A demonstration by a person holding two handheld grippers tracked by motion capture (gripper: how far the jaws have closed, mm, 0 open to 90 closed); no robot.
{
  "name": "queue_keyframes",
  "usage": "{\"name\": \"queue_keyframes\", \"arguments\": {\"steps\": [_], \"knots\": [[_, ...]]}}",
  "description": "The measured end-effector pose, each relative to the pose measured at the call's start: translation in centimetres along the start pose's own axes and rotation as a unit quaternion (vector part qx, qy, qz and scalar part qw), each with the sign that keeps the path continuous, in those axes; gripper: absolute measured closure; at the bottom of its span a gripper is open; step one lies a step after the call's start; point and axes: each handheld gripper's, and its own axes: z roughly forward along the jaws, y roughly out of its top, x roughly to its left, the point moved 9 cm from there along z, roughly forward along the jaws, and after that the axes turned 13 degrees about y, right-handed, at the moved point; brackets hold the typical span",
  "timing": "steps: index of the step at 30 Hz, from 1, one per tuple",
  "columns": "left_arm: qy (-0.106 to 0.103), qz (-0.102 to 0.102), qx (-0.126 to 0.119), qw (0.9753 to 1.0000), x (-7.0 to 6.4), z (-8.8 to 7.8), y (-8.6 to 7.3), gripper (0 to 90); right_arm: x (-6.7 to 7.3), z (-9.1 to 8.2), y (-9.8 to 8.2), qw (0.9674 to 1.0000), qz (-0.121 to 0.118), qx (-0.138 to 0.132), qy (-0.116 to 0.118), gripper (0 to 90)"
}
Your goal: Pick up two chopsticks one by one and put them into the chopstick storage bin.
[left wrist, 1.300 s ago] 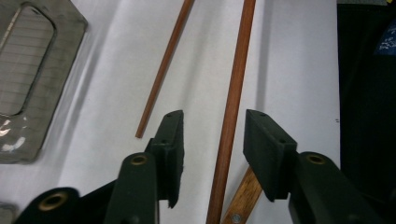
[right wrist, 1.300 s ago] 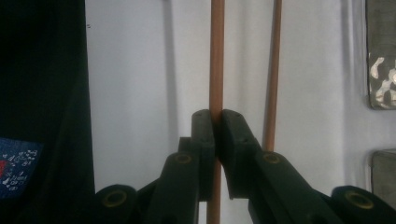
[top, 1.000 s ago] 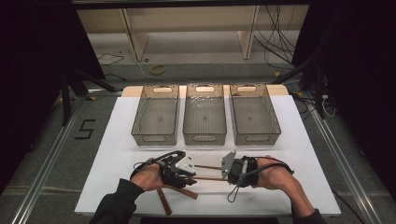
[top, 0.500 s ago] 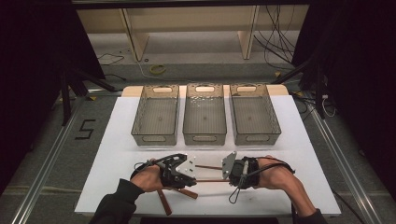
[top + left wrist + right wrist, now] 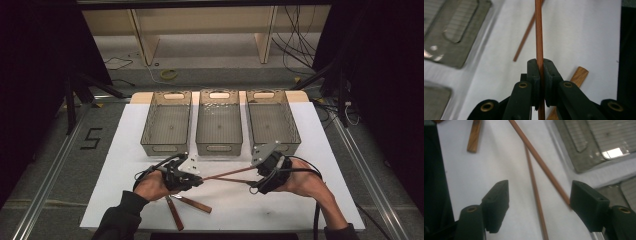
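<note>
My left gripper (image 5: 199,180) (image 5: 541,67) is shut on a thin reddish-brown stick (image 5: 227,174) (image 5: 539,35), which runs from it toward my right gripper (image 5: 255,172) (image 5: 539,197). The right jaws have just been opening and now stand wide apart. The stick's far end (image 5: 539,161) lies between them, close to the right-hand pad (image 5: 587,206), without being pressed. A second, matching stick (image 5: 235,180) (image 5: 535,195) (image 5: 525,37) lies flat on the white table below.
Three see-through grey bins (image 5: 165,148) (image 5: 219,148) (image 5: 280,145) stand in a row behind the grippers. Two flat wooden pieces (image 5: 175,217) (image 5: 195,203) lie near the table's front edge by the left hand; one appears as a wooden piece (image 5: 579,75) (image 5: 474,137) in both gripper views.
The right gripper's jaws have opened off the stick and the hand has drawn back to the right and up. The left gripper keeps the stick and has shifted slightly.
</note>
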Motion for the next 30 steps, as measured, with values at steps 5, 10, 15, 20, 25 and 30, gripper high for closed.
{"name": "queue_keyframes", "arguments": {"steps": [5,10,15,20,25,30], "knots": [[0.026,-0.061,-0.012,0.9977,1.8,-0.6,-0.2,84.6,-1.0,-0.4,-0.9,0.9989,0.04,-0.023,-0.005,30.1],[0.045,-0.11,-0.029,0.9925,3.4,-1.4,-0.4,84.6,-1.4,-0.1,-1.8,0.9981,0.058,-0.024,-0.003,29.3],[0.068,-0.138,-0.038,0.9873,4.5,-1.9,-0.5,84.6,-1.5,0.5,-2.3,0.9967,0.075,-0.03,0.006,28.1],[0.084,-0.169,-0.049,0.9807,5.9,-2.5,-0.7,84.6,-1.6,0.9,-2.6,0.9955,0.087,-0.036,0.007,27.1],[0.105,-0.185,-0.049,0.9758,7.2,-3.0,-1.0,84.8,-1.6,1.3,-2.9,0.9954,0.09,-0.029,0.014,27.1],[0.12,-0.202,-0.051,0.9707,8.7,-3.6,-1.0,84.9,-1.5,1.4,-3.0,0.9952,0.092,-0.029,0.016,27.4]]}}
